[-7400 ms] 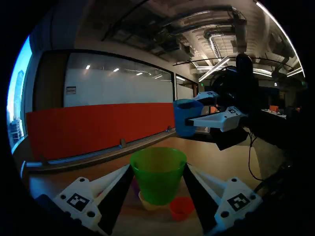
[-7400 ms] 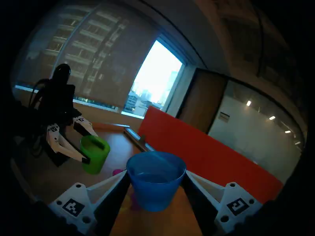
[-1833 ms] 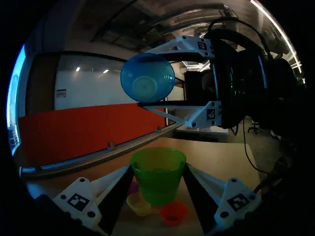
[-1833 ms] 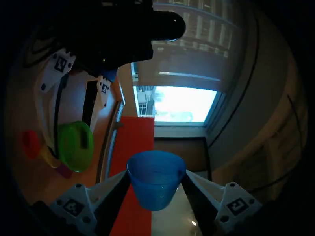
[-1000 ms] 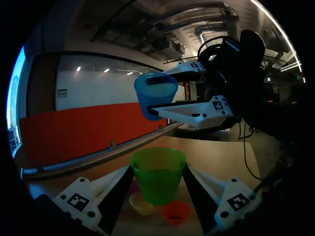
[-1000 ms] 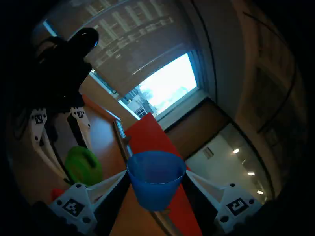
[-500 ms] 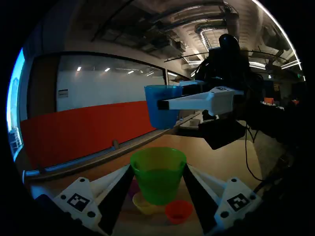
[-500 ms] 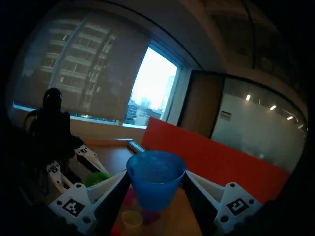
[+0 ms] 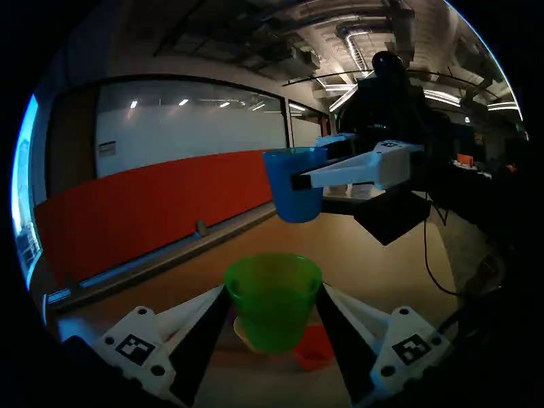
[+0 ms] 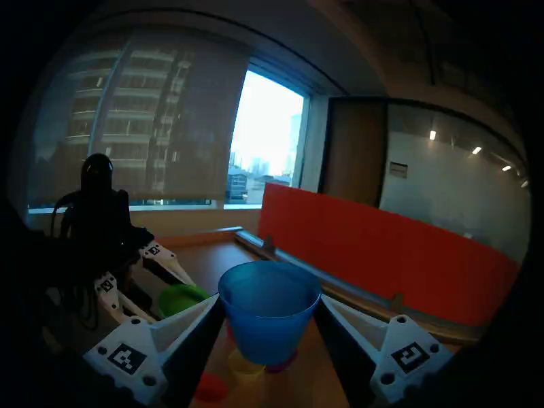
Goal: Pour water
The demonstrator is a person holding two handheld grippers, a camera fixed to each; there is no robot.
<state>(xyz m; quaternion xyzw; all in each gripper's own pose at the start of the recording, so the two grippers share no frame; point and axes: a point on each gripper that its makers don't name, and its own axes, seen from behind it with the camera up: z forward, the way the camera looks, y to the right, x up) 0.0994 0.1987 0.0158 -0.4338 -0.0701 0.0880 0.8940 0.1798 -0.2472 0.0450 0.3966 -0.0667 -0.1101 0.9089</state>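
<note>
The left gripper (image 9: pixel 272 291) is clamped on the green cup (image 9: pixel 273 316), both fingers pressing its sides, and holds it upright above the wooden table (image 9: pixel 367 262). In the left gripper view the cup's wall turns a darker green a little below the rim, which I take for a water line, so the cup seems to hold a fair amount of water. The right gripper (image 10: pixel 270 299) is closed in the same way on the blue cup (image 10: pixel 269 326), one finger on each side, and that cup is upright as well, its mouth level and facing up. Seen from the left gripper view, the blue cup hangs in the air higher than the green cup and a little to its right, apart from it, with no stream running between them. Looking into the blue cup from the right gripper view, I cannot tell whether any water is left in it; the inside reads as plain blue. Judging by this, the pour itself looks done, or at least paused: the receiving cup has water and the pouring cup is not tipped. What seems left is to set both cups down on the table and let go; a small yellow cup (image 10: pixel 245 362), a small red cup (image 10: pixel 211 387) and a small purple cup (image 10: pixel 282 366) lie close together there, below the grippers, and neither held cup touches the table
</note>
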